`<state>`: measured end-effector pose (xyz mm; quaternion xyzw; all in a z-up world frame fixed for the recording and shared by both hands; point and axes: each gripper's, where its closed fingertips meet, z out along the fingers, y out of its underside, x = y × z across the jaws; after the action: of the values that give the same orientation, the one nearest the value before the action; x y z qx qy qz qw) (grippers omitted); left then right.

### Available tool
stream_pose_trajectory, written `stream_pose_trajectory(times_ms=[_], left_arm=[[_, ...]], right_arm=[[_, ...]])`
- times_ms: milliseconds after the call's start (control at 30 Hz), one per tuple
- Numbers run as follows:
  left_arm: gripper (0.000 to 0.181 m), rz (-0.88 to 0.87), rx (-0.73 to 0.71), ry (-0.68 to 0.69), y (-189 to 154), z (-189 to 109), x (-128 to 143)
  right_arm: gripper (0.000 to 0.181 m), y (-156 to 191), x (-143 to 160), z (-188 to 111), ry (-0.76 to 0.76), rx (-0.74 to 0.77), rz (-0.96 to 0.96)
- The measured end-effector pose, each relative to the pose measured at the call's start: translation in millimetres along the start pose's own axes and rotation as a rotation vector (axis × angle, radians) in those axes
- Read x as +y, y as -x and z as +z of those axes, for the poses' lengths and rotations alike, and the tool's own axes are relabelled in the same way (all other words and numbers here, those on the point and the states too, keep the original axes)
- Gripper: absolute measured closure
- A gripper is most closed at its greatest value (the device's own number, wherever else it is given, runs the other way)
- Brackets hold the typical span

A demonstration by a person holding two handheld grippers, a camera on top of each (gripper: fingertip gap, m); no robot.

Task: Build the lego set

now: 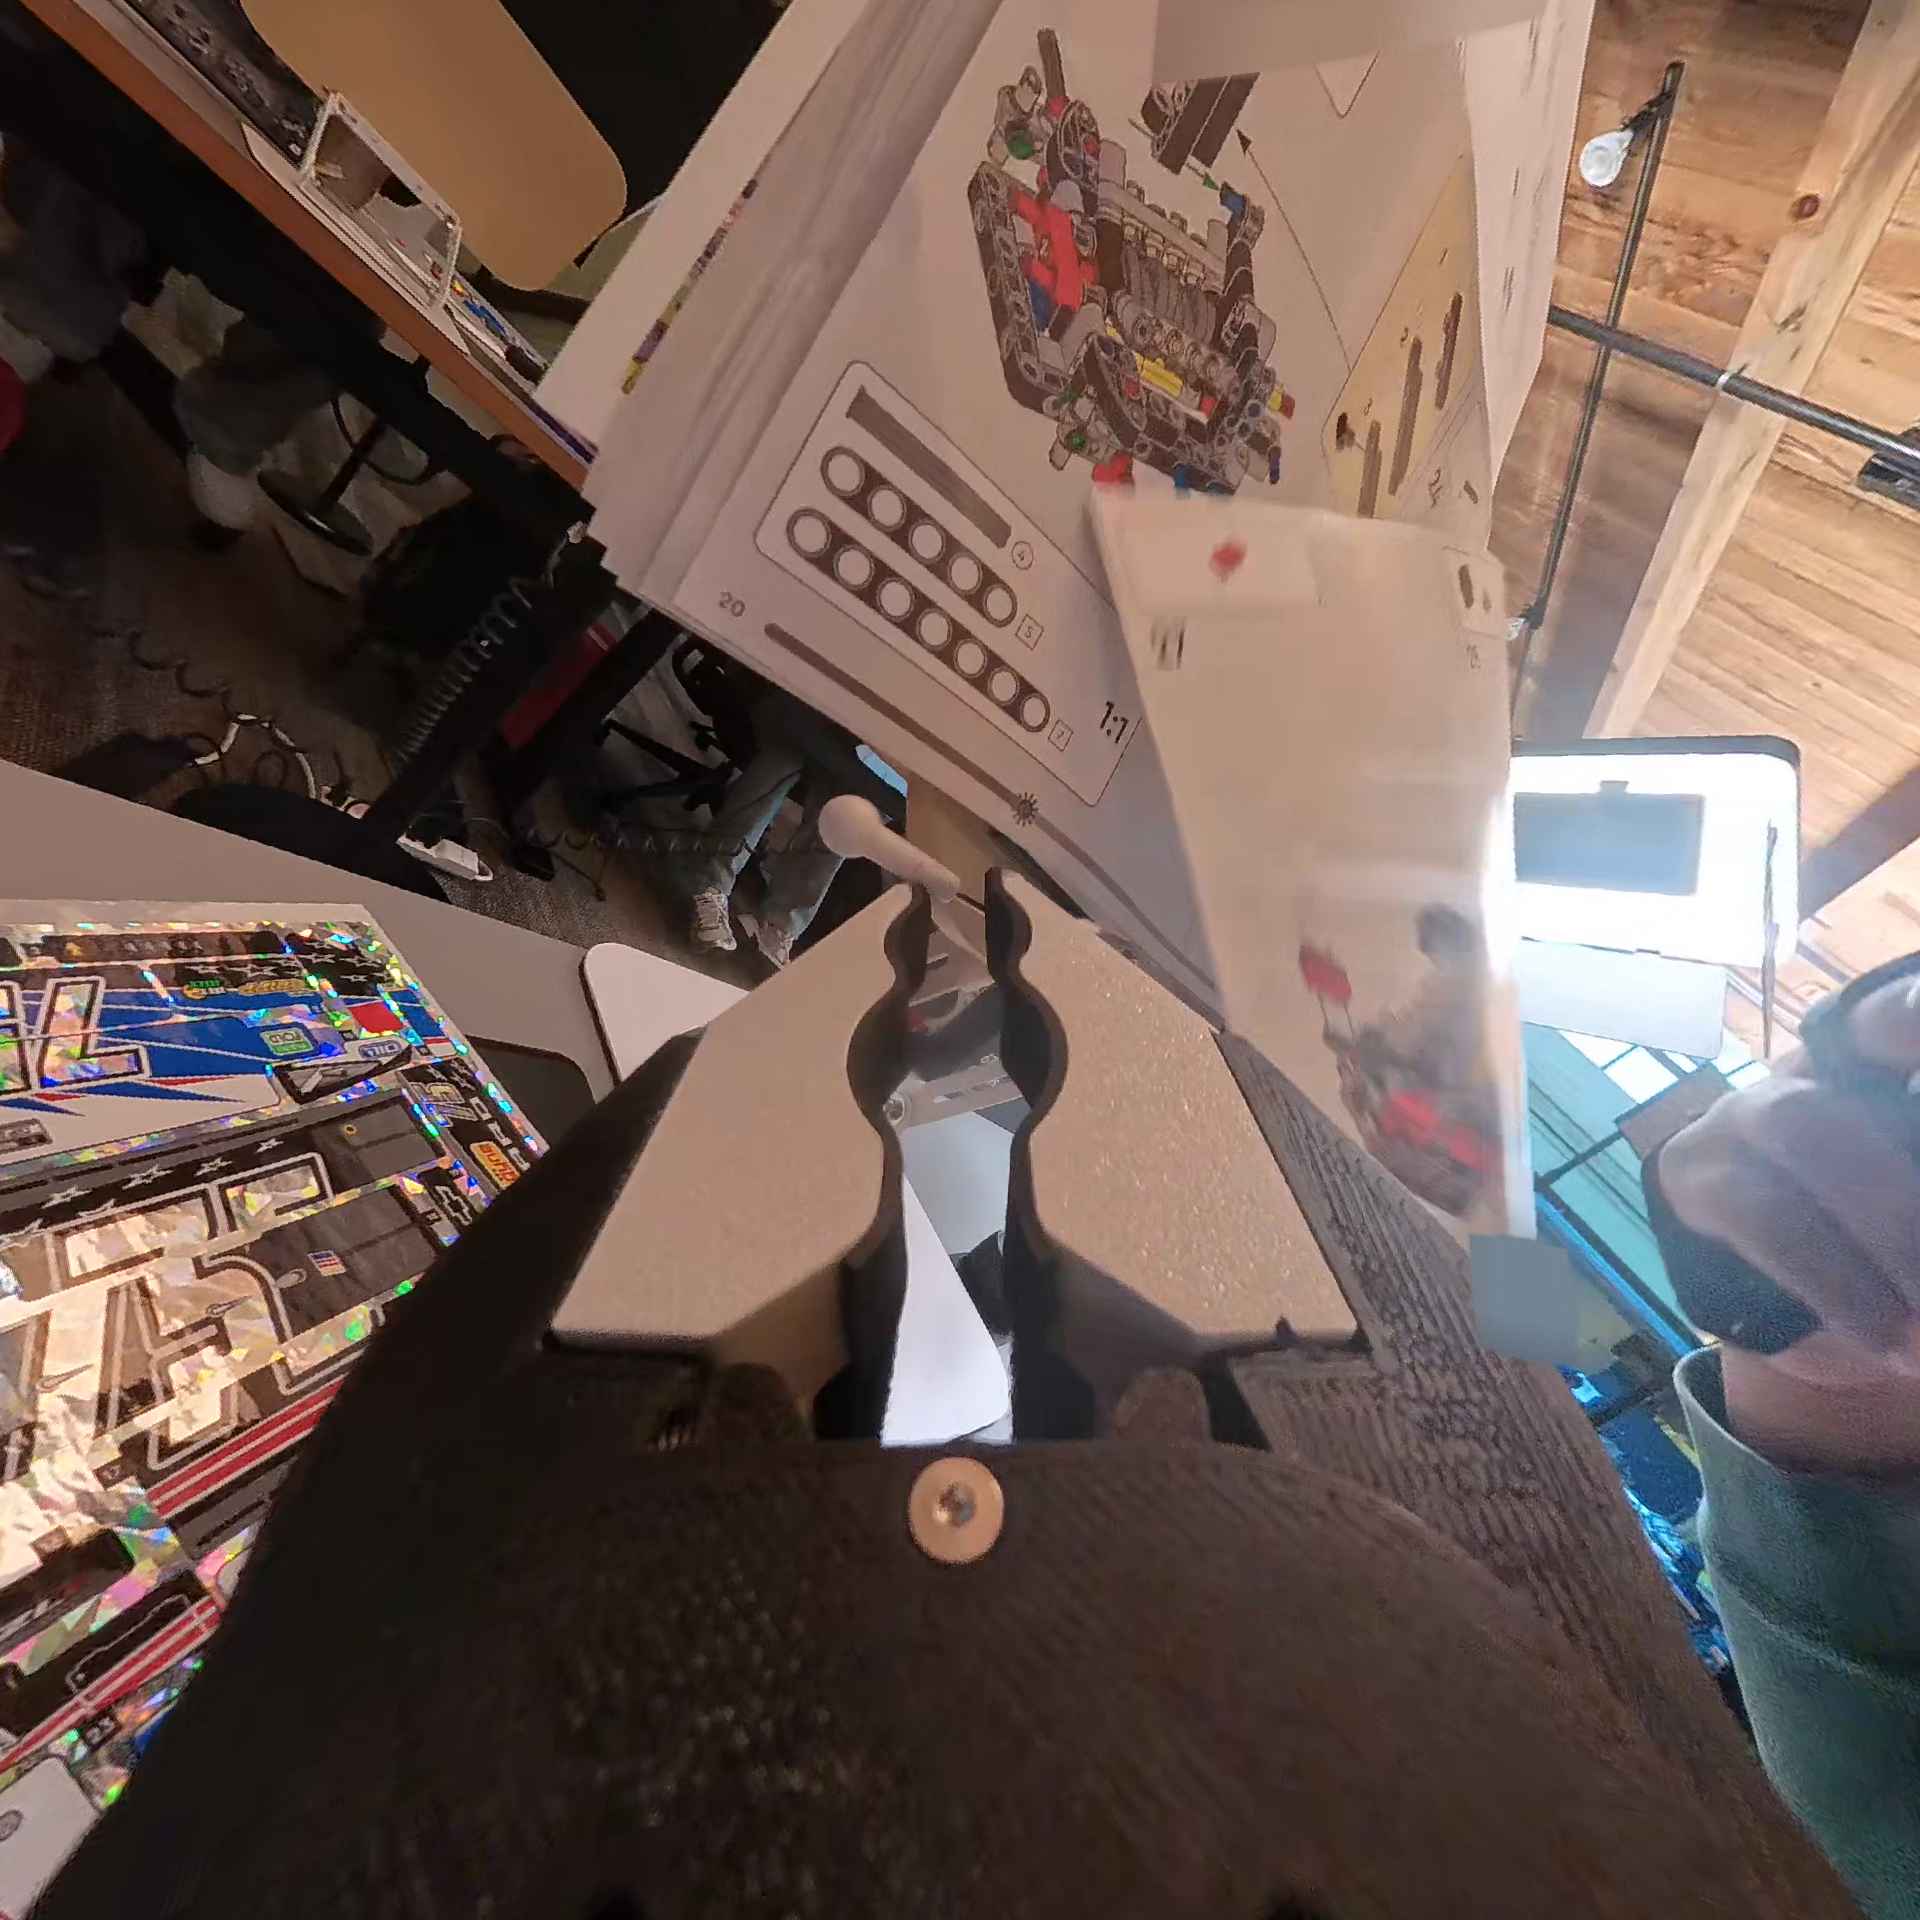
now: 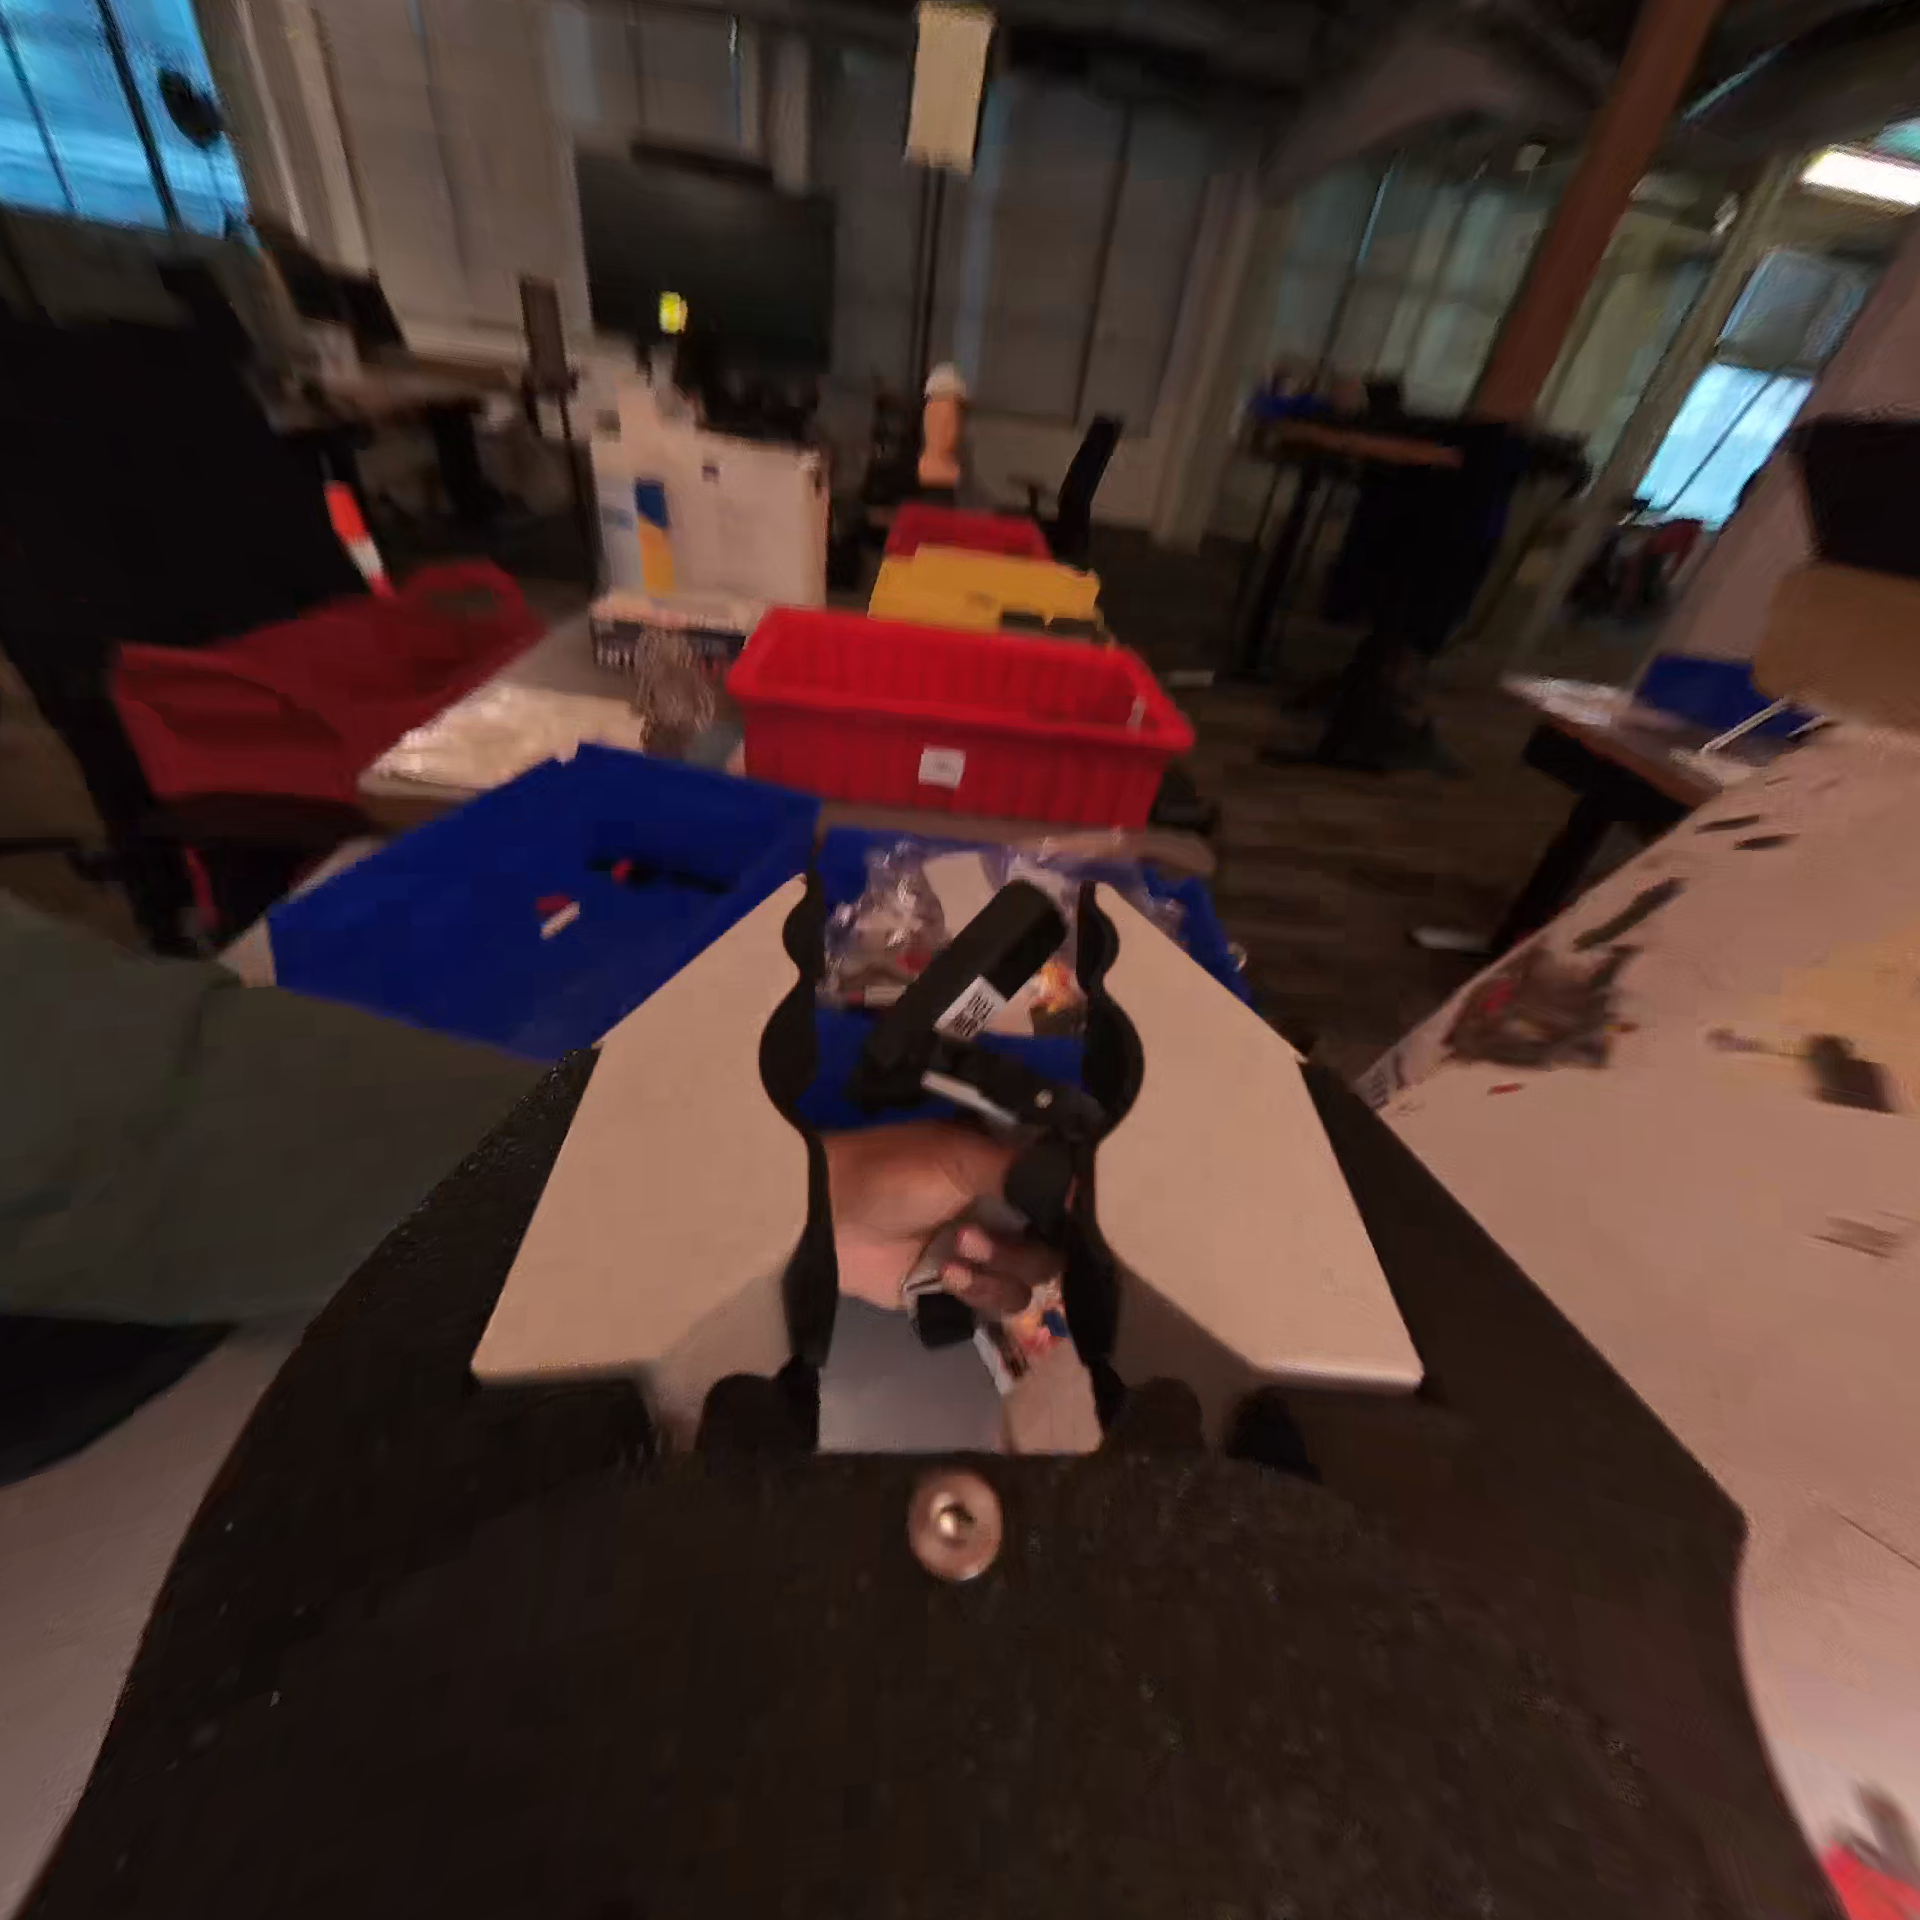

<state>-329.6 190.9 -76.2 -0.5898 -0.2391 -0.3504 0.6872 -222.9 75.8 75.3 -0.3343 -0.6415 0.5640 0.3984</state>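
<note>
Sticker sheet (image 1: 208, 1195), holographic, lies flat on the surface (image 1: 312, 862) at far left. Left gripper (image 1: 951, 894): narrow gap, lifted off the surface, seems pinched on the instruction booklet (image 1: 935, 416), whose pages hang tilted above it. Right gripper (image 2: 940, 904): jaws apart, nothing between them, aimed at a hand (image 2: 914, 1216) holding a black handle. Beyond: blue bin (image 2: 499, 914), red bin (image 2: 956, 727).

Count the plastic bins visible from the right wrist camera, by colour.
5, perhaps more hidden: a blue bin front left, a second blue bin behind the claw, a red bin beyond, then a yellow bin and a farther red bin.
</note>
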Motion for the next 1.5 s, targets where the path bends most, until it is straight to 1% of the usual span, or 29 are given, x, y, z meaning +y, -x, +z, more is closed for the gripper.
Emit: stream_pose_trajectory(times_ms=[33, 67, 100, 133, 167, 200, 233, 267, 300, 333, 400, 467, 500, 600, 700, 833, 967, 1233, 1400, 1500], left_arm=[[0.173, -0.006, 0.002, 0.001, 1, 0, 1], [0.173, -0.017, 0.004, 0.001, 1, 0, 1], [0.173, -0.025, 0.005, 0.0, 1, -1, 2], [0.173, -0.028, 0.004, 0.0, 2, -1, 3], [0.173, -0.027, 0.004, 0.0, 2, -1, 3], [0.173, -0.027, 0.004, 0.001, 2, -1, 4], [0.173, -0.028, 0.005, 0.003, 2, -1, 4], [0.173, -0.029, 0.005, 0.005, 3, -1, 5], [0.173, -0.029, 0.006, 0.008, 3, -1, 5], [0.172, -0.029, 0.006, 0.009, 4, -1, 6], [0.172, -0.034, 0.01, 0.009, 4, -1, 7], [0.173, -0.049, 0.021, 0.006, 5, -2, 8], [0.173, -0.06, 0.029, 0.007, 5, -2, 9], [0.173, -0.132, 0.071, 0.008, 6, -4, 13], [0.174, -0.2, 0.116, 0.01, 7, -6, 17], [0.175, -0.178, 0.121, 0.0, 4, -8, 14], [0.175, -0.156, 0.107, -0.007, -1, -10, 10], [0.176, 0.059, -0.002, 0.003, -18, -10, -5], [0.177, 0.307, -0.089, 0.037, -35, -3, -14], [0.181, 0.442, -0.105, 0.084, -51, 9, -18]], right_arm=[[0.137, -9, -15, -17, -0.064, 0.055, 0.005], [0.142, -26, -23, -36, -0.097, 0.146, 0.0], [0.147, -47, -24, -56, -0.101, 0.267, -0.025], [0.153, -69, -20, -78, -0.076, 0.402, -0.069], [0.155, -92, -12, -101, -0.025, 0.539, -0.121], [0.156, -110, -2, -124, 0.029, 0.659, -0.173], [0.161, -123, 8, -143, 0.071, 0.755, -0.208], [0.168, -136, 18, -161, 0.114, 0.84, -0.22], [0.17, -144, 31, -171, 0.168, 0.887, -0.227], [0.17, -148, 47, -175, 0.239, 0.895, -0.244], [0.17, -149, 78, -166, 0.386, 0.857, -0.316], [0.171, -144, 98, -147, 0.486, 0.803, -0.412], [0.173, -142, 102, -137, 0.519, 0.785, -0.451], [0.173, -139, 106, -110, 0.585, 0.751, -0.535], [0.171, -141, 108, -91, 0.67, 0.741, -0.575], [0.171, -149, 116, -80, 0.809, 0.752, -0.654], [0.17, -153, 124, -74, 0.862, 0.749, -0.656], [0.168, -156, 131, -70, 0.881, 0.756, -0.661], [0.168, -156, 132, -70, 0.873, 0.763, -0.661], [0.169, -157, 132, -70, 0.871, 0.766, -0.664]])
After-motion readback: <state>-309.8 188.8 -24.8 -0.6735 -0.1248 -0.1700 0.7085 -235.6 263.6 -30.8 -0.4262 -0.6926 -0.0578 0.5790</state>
